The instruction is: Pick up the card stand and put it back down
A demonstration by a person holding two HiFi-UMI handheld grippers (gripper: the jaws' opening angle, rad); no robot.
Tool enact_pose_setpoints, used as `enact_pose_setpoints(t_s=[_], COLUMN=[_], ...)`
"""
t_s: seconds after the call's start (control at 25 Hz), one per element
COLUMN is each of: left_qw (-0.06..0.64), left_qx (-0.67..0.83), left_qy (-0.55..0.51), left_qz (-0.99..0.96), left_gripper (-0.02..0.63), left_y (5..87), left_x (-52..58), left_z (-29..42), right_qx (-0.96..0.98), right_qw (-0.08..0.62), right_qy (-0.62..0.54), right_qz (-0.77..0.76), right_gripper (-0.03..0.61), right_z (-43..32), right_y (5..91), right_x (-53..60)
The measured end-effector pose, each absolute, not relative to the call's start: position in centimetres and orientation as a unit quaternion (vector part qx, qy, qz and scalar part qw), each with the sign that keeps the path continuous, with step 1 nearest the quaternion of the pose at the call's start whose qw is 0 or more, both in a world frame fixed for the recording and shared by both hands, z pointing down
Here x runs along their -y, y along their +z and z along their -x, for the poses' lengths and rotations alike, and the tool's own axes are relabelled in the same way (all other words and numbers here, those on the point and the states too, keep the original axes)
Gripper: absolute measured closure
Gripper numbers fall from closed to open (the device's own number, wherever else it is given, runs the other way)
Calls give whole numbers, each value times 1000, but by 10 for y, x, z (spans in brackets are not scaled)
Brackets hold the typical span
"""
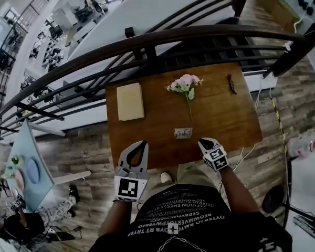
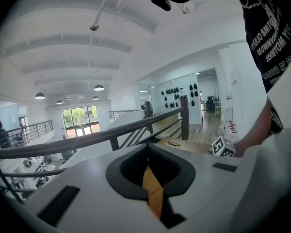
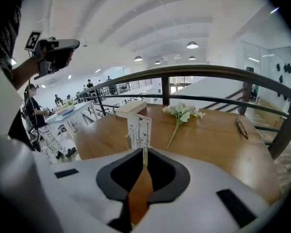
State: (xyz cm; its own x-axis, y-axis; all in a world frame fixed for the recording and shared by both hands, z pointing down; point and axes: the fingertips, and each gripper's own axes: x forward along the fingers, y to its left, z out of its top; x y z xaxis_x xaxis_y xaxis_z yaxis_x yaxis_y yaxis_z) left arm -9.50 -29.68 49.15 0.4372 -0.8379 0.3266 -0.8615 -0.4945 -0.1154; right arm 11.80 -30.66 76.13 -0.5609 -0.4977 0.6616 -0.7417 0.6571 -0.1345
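Hard to see: in the R gripper view the card stand's (image 3: 138,131) foot is cut off behind the gripper's own body, so contact w/ the tips can't be judged there. Print on the stand is too small to read. In the L gripper view the gripper body blocks nearly all of the table (image 2: 194,148); only a far corner shows, w/ the glasses (image 2: 174,143) on it. In the head view the person's torso covers the table's (image 1: 220,114) near edge at 6 o'clock.

R gripper (image 1: 206,142): jaws clenched together, nothing btwn them, pads meeting along a thin slit (image 3: 144,155). It sits over the near table edge, at abt 4 o'clock of the card stand (image 1: 183,133), near but apart.

L gripper (image 1: 140,146): also closed tight and empty (image 2: 148,154), at abt 7 o'clock of the stand, further off than the R one.

The stand is upright on the table, centre of the near edge, btwn the two grippers.

Around it: a flower sprig (image 1: 185,84) lies at 12 o'clock of the stand, stem pointing back at it. A beige book (image 1: 130,101) lies flat at 10 o'clock, the glasses (image 1: 231,84) at 1 o'clock. A dark railing (image 1: 147,41) runs just behind the table's far edge. Nothing stands btwn either gripper and the stand.
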Motion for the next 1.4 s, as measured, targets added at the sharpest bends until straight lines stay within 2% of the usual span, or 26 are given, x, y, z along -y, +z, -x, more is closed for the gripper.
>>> enact_pose_setpoints(t_s=[0.08,0.24,0.72,0.88,1.08,1.4], left_qw=[39,39,67,67,69,60], left_qx=[502,504,532,535,539,533], left_qy=[175,195,217,217,220,224], left_qz=[-846,-841,-816,-814,-810,-814], left_gripper=[589,588,588,588,588,588], left_y=[496,507,522,520,521,520], left_x=[302,311,323,327,323,316], left_z=[90,87,94,94,99,102], right_qx=[862,868,892,895,903,897], right_qw=[304,307,297,299,310,301], right_qy=[206,218,229,223,191,219], right_qz=[-348,-324,-251,-245,-230,-238], right_gripper=[546,460,344,342,397,405], right_z=[-116,-110,-72,-63,-60,-67], right_y=[774,799,846,853,854,839], right_x=[314,325,348,354,350,351])
